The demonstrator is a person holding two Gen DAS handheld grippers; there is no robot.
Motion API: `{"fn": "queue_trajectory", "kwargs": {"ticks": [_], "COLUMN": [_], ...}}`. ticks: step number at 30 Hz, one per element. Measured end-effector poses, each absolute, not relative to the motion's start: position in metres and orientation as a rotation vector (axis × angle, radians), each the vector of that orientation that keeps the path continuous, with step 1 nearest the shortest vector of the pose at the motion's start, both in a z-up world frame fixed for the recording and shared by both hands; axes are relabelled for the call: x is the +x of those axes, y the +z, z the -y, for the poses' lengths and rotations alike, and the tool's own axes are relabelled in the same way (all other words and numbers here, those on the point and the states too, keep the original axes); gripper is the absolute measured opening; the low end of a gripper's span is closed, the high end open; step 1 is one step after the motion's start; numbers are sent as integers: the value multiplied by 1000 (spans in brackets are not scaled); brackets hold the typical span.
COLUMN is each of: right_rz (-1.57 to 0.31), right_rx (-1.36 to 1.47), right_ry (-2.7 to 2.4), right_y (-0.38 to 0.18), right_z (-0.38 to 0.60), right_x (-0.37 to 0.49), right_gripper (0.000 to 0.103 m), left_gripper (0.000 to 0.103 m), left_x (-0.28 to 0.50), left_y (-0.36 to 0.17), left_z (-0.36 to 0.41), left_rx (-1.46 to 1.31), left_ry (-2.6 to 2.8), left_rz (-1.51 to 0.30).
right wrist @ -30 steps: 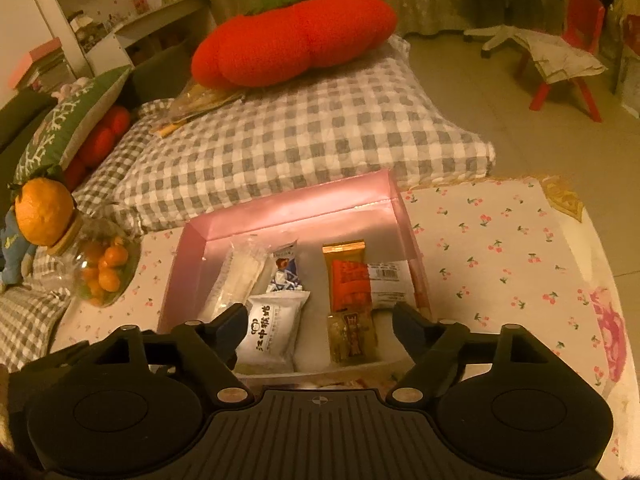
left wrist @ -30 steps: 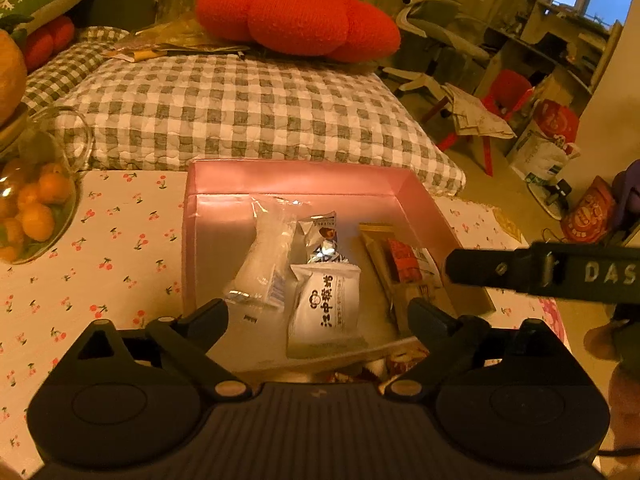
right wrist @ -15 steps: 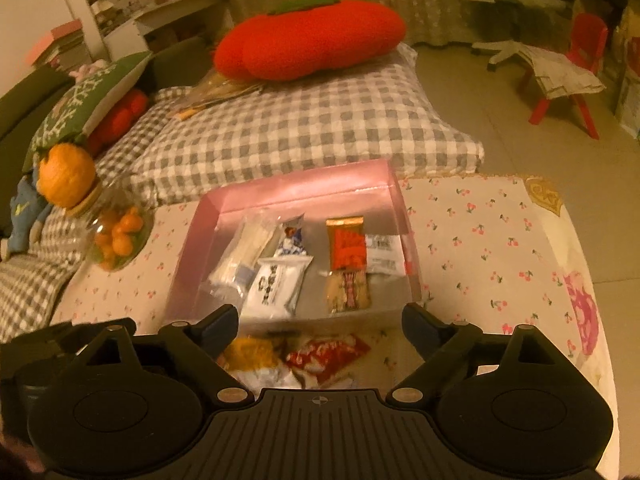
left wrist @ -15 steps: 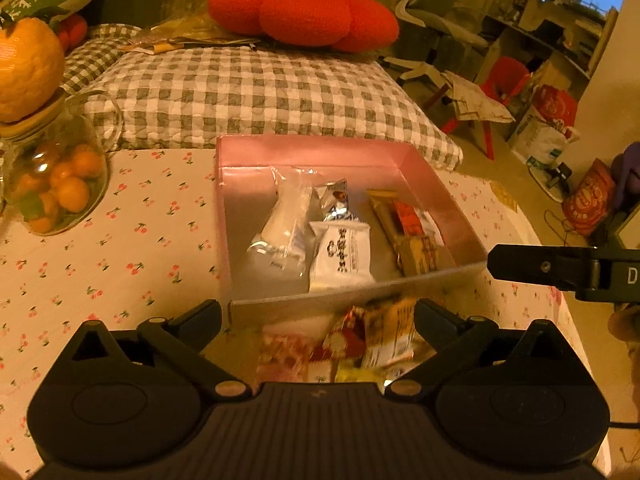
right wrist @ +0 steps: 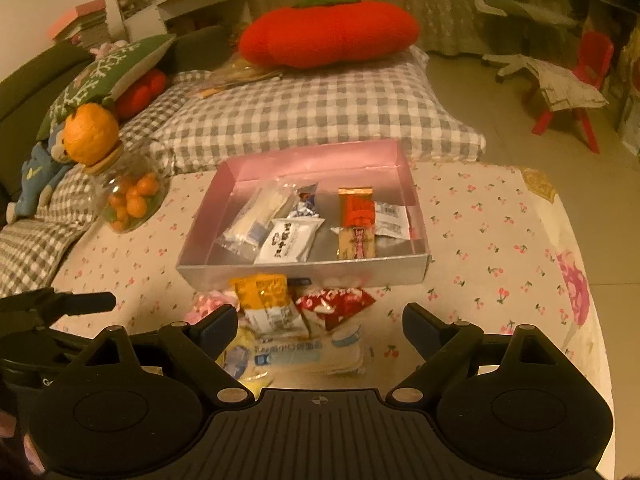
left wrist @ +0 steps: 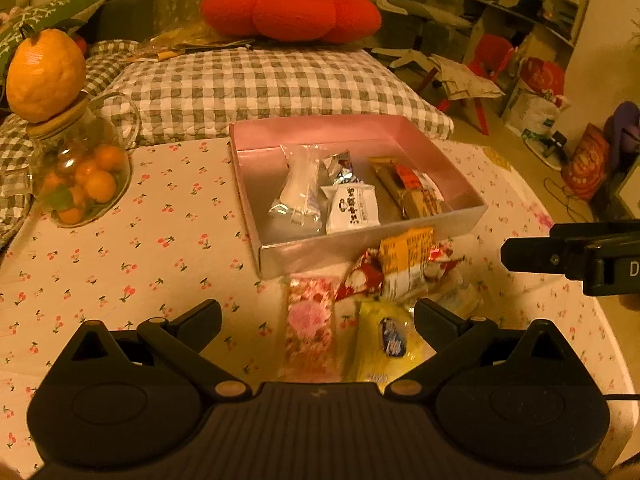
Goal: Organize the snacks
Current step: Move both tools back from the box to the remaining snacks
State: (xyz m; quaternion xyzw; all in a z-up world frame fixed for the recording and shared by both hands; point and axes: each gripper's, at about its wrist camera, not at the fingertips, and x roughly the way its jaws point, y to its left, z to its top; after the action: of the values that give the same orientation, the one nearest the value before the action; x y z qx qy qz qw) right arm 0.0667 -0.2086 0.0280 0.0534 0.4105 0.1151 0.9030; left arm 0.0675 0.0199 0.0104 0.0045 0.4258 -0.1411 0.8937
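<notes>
Snacks: a loose heap of wrapped snack packets (right wrist: 292, 320) lies on the cherry-print table (right wrist: 492, 240), just outside the near wall of the shallow pink cardboard box (right wrist: 304, 270).
Heap, left wrist view: a pink flowered packet (left wrist: 310, 324) at 7 o'clock of the heap, a yellow packet (left wrist: 386, 344) at 5 o'clock, a red packet (left wrist: 360, 276) and an orange-and-white packet (left wrist: 404, 260) at 12 o'clock, touching the box wall.
In the box: a clear long packet (right wrist: 256, 220) at 9 o'clock, a white packet with dark characters (right wrist: 290, 240) near the middle, a red-and-orange packet (right wrist: 358, 210) at 3 o'clock.
Left gripper (left wrist: 318, 322): fingers spread wide, released, hovering over the heap, grasping nothing.
Right gripper (right wrist: 318, 324): fingers have just been opening and stand wide apart; packets show between them, none pinched.
Glass jar of small oranges (left wrist: 78, 176): at 9 o'clock of the box, well apart, a big orange (left wrist: 44, 76) on its lid.
Beyond the table: a grey checked cushion (right wrist: 320, 116) with a red pumpkin-shaped pillow (right wrist: 328, 32) on it.
</notes>
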Motion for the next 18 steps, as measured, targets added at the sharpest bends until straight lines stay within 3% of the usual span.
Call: {"fn": "queue_trajectory", "kwargs": {"ticks": [18], "right_rz": [-733], "right_rx": [-61], "right_ry": [319], "right_y": [-5], "right_z": [187], "right_x": [32], "right_gripper": [97], "left_gripper": [102], "left_x": [45], "left_y": [-30], "left_z": [-47], "left_rx": [129], "left_ry": [-350], "left_rz": [-822]}}
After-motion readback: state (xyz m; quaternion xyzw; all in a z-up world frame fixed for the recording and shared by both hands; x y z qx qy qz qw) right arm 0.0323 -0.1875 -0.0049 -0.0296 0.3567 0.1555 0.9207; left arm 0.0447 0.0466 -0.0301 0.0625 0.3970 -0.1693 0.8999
